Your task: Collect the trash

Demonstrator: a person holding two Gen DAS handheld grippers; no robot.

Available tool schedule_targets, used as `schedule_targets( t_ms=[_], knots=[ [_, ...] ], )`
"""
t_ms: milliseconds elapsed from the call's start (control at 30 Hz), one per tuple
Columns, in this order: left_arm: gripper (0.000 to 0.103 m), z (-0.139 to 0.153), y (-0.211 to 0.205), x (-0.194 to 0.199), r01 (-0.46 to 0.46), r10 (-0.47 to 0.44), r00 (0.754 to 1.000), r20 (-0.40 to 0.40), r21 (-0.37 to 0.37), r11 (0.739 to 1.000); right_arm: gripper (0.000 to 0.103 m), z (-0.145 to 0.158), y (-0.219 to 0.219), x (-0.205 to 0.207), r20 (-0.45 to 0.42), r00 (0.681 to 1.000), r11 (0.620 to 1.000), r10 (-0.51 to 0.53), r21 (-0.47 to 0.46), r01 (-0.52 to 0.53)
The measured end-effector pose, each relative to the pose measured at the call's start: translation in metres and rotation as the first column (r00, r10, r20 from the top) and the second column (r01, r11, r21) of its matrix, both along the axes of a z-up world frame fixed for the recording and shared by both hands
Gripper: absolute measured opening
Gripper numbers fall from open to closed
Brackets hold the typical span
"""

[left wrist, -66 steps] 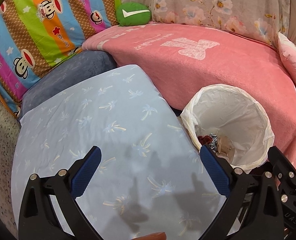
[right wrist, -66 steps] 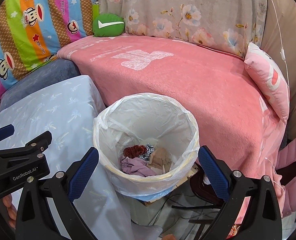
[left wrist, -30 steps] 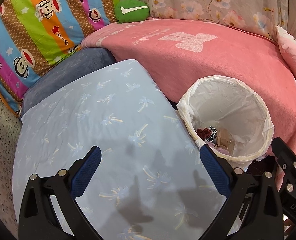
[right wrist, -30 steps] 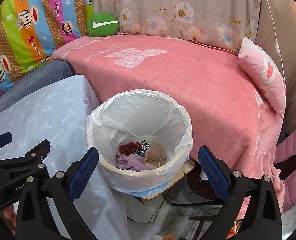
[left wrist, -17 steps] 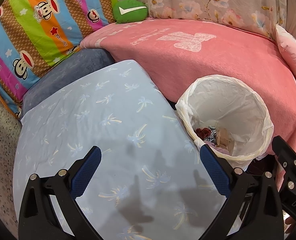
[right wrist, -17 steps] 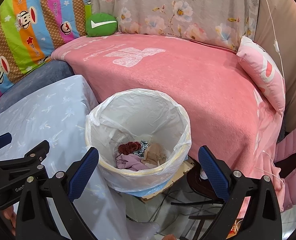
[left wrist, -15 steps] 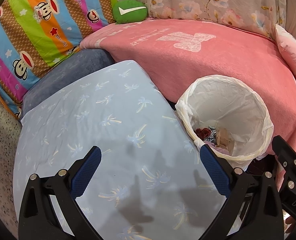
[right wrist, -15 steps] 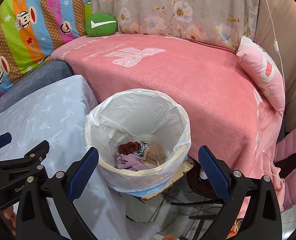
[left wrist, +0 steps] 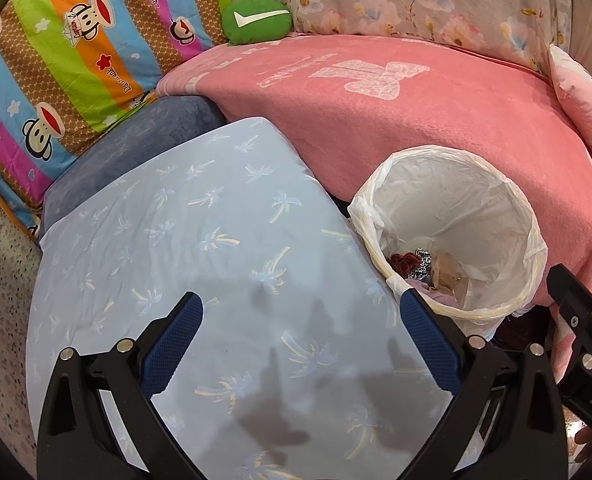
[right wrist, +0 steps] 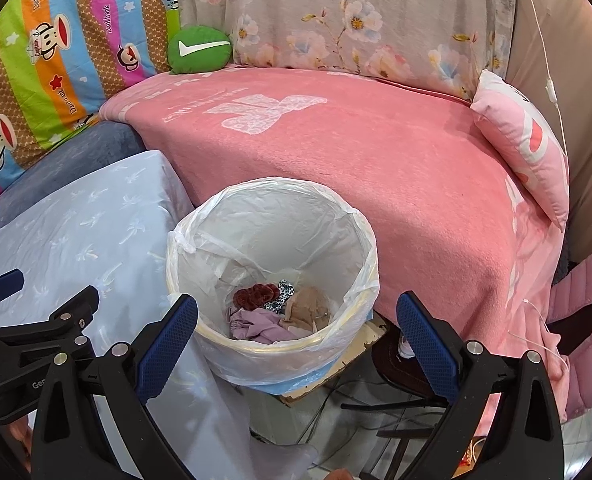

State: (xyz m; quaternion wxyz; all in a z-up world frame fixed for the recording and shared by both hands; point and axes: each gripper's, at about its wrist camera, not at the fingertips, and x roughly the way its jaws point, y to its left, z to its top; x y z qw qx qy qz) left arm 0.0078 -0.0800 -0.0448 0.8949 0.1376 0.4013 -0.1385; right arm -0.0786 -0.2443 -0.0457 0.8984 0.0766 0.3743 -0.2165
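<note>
A round bin lined with a white plastic bag (right wrist: 336, 216) stands between the table and the pink sofa; it also shows in the left wrist view (left wrist: 520, 216). Crumpled trash lies at its bottom: a dark red piece (right wrist: 254, 294), a purple piece (right wrist: 256, 326) and a tan piece (right wrist: 308, 306). My right gripper (right wrist: 296, 338) is open and empty, held above the bin's near rim. My left gripper (left wrist: 302, 342) is open and empty above the light blue tablecloth (left wrist: 176, 240).
A pink blanket (right wrist: 376, 152) covers the sofa behind the bin. A green cushion (right wrist: 199, 50), a striped monkey-print cushion (left wrist: 56, 60) and a pink pillow (right wrist: 524, 136) lie along it. Cables and a dark stool (right wrist: 400, 360) sit on the floor by the bin.
Both grippers have drifted slightly back and up over the last two seconds; in the last half second nothing has visibly moved. Both stay open and empty.
</note>
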Motion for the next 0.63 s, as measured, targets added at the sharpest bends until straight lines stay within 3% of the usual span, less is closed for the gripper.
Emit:
schedule_targets(
  t_ms=[633],
  knots=[
    [0.095, -0.0016, 0.0008, -0.0012, 0.01, -0.01, 1.0, 0.0, -0.005, 1.0, 0.097, -0.0016, -0.0017, -0.0023, 0.001, 1.0, 1.0, -0.008, 0.002, 0.008]
  ],
)
